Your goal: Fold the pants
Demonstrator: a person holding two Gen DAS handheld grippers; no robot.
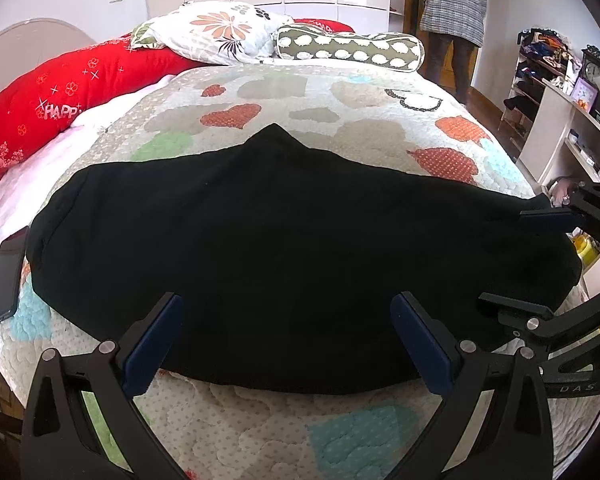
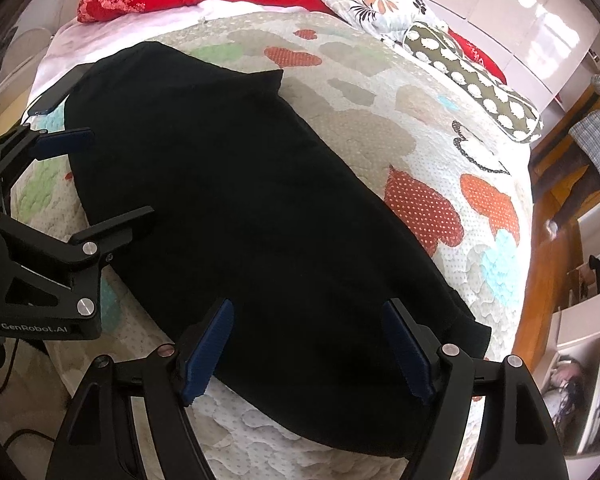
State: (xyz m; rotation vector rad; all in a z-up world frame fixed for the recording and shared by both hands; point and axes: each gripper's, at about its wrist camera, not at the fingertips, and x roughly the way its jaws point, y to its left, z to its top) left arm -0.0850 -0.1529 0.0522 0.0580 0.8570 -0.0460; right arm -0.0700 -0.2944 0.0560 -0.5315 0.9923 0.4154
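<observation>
Black pants (image 1: 260, 240) lie flat across a heart-patterned quilt, folded lengthwise, with a point of cloth sticking out toward the pillows; they also show in the right wrist view (image 2: 260, 220). My left gripper (image 1: 286, 316) is open and empty, hovering over the pants' near edge; it shows in the right wrist view (image 2: 100, 172) at the left. My right gripper (image 2: 308, 328) is open and empty over the pants' right end; it shows in the left wrist view (image 1: 540, 256) at the right edge.
The quilt (image 1: 360, 128) covers the bed. A dark phone (image 1: 4, 276) with a cable lies at the bed's left edge. Red, floral and sheep-print pillows (image 1: 228, 32) sit at the head. A person (image 1: 452, 12) stands by the door; shelves (image 1: 556, 100) stand right.
</observation>
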